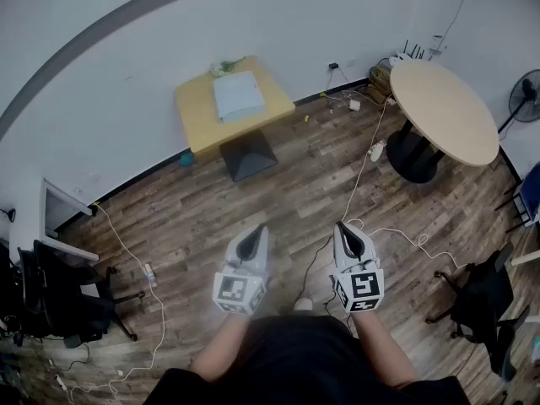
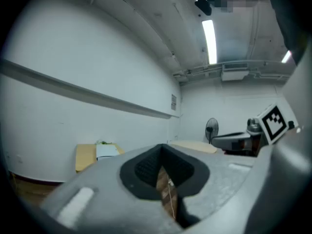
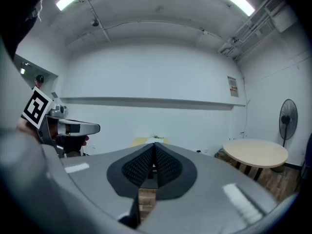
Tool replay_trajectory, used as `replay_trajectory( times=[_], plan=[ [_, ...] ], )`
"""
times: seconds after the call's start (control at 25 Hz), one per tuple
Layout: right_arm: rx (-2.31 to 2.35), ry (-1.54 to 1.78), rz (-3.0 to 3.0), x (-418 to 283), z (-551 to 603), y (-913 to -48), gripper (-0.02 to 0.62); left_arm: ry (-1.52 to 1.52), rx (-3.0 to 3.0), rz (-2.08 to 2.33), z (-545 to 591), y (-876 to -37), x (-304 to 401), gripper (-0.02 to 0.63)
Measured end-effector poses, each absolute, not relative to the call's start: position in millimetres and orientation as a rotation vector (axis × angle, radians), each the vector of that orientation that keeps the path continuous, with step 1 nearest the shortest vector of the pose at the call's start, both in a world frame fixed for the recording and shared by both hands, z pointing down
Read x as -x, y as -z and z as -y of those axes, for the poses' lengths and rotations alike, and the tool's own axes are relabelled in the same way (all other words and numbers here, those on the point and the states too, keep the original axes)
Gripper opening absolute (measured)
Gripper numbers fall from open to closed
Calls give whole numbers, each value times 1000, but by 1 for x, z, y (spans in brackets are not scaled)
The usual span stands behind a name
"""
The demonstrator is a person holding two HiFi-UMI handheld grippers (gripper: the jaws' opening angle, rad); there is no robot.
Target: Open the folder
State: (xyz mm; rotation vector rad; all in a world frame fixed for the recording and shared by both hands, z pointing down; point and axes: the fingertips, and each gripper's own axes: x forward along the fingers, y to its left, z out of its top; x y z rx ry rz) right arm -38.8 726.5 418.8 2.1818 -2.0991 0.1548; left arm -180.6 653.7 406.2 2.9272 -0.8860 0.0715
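Note:
A pale blue-white folder (image 1: 237,95) lies closed on a small square wooden table (image 1: 196,115) by the far wall. In the left gripper view the folder (image 2: 107,150) shows small at the left on that table (image 2: 85,156). Both grippers hang far from it, over the wooden floor near the person's body. The left gripper (image 1: 251,241) is shut with nothing in it, and so is the right gripper (image 1: 351,237). In the left gripper view its jaws (image 2: 162,170) meet; in the right gripper view the right gripper's jaws (image 3: 154,163) meet too.
A round wooden table (image 1: 445,110) on a black pedestal stands at the right, a fan (image 1: 530,95) beyond it. White cables (image 1: 363,169) trail over the floor. Black chairs stand at the left (image 1: 52,298) and right (image 1: 483,298).

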Motion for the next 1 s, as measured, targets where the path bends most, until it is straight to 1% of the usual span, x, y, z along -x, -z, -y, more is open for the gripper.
replay_trajectory(
  times=[0.24,0.48,0.72,1.0],
  plan=[
    [-2146,-108,2111,31,-728,-430,2,-27,-2951,930,-659,-408,172,3],
    [-2113,-62,2128,32,-718,-430,3,-45,-2959,917,-653,-410,162,3],
    [-2145,-137,2112,6,-671,-444,2,-25,-2952,901,-606,-420,134,3],
    [-2170,-208,2080,-38,-591,-454,3,-10,-2931,893,-519,-425,93,3]
  ],
)
